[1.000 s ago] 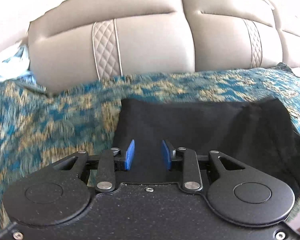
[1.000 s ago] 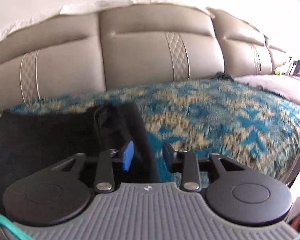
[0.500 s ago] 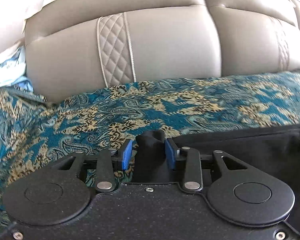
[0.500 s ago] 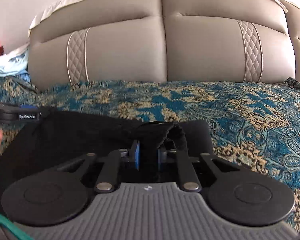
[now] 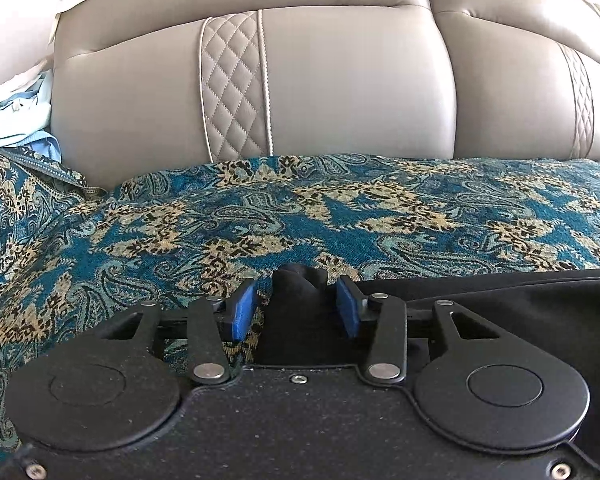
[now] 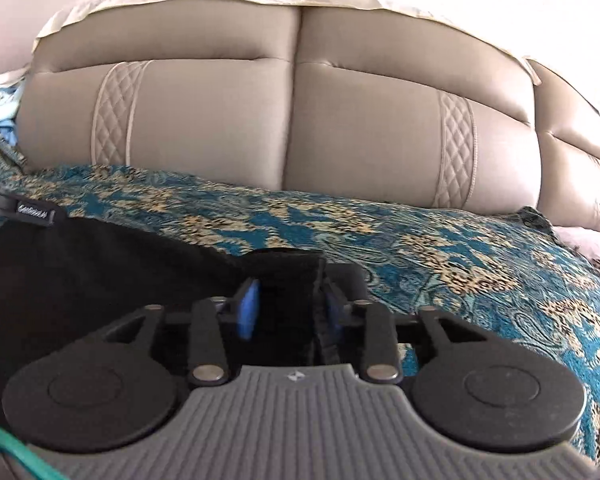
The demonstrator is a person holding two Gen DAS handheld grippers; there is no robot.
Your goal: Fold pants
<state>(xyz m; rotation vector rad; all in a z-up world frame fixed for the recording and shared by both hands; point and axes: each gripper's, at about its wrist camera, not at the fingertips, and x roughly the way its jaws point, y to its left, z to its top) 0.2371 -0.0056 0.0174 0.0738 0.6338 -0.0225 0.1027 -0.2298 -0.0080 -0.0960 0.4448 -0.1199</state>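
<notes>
Black pants [image 5: 520,308] lie on a blue and gold patterned throw [image 5: 300,216] on a sofa seat. My left gripper [image 5: 296,308] is open, its blue pads [image 5: 242,312] on either side of a bunched black corner of the pants, which rises between them. My right gripper [image 6: 288,308] is open, its blue pads [image 6: 249,312] standing either side of the other corner of the pants [image 6: 100,264]. The left gripper's black body [image 6: 32,210] shows at the left edge of the right wrist view.
The beige leather sofa back [image 5: 340,88] with quilted stripes rises behind the seat. Light blue and white cloth [image 5: 16,120] is piled at the far left. A green cord [image 6: 16,452] crosses the right wrist view's lower left corner.
Both grippers moved from over the spread pants to its far corners. The right gripper closed on the fabric half a second ago and now stands wider; the left stays open around its corner.
</notes>
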